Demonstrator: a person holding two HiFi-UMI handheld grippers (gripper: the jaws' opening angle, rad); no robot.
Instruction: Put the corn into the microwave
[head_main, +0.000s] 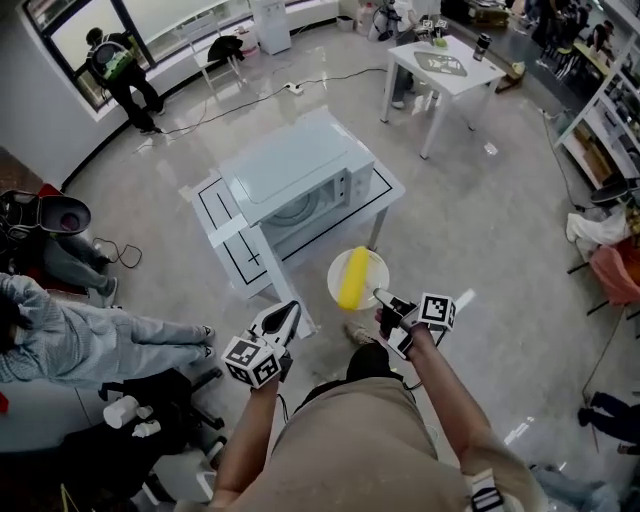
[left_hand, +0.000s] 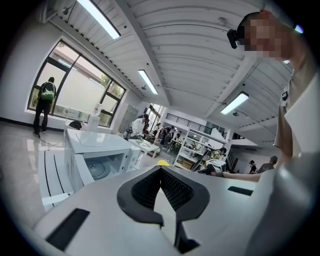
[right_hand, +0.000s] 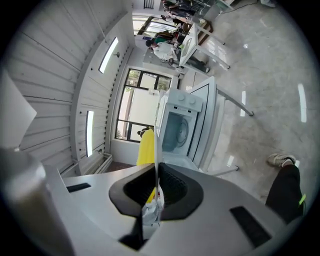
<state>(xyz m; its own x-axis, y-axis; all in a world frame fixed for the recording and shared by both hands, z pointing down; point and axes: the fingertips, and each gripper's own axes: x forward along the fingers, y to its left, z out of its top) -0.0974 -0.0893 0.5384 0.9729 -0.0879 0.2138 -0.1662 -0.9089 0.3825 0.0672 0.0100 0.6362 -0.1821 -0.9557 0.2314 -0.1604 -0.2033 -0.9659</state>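
A yellow corn cob (head_main: 353, 277) lies on a round white plate (head_main: 375, 268) held in the air in front of the white microwave (head_main: 295, 180). My right gripper (head_main: 380, 297) is shut on the plate's near rim. In the right gripper view the plate (right_hand: 159, 130) shows edge-on between the pads, with the corn (right_hand: 146, 147) beside it and the microwave (right_hand: 177, 127) beyond. The microwave's door (left_hand: 52, 172) stands open and its cavity (left_hand: 100, 167) is empty. My left gripper (head_main: 288, 312) is to the left of the plate, shut on nothing (left_hand: 161, 169).
The microwave rests on a low white table (head_main: 385, 190) with black lines. A seated person (head_main: 80, 340) is at the left, with black chairs nearby. Another white table (head_main: 445, 65) stands at the back right. Someone stands by the window (head_main: 120, 65). Cables cross the floor.
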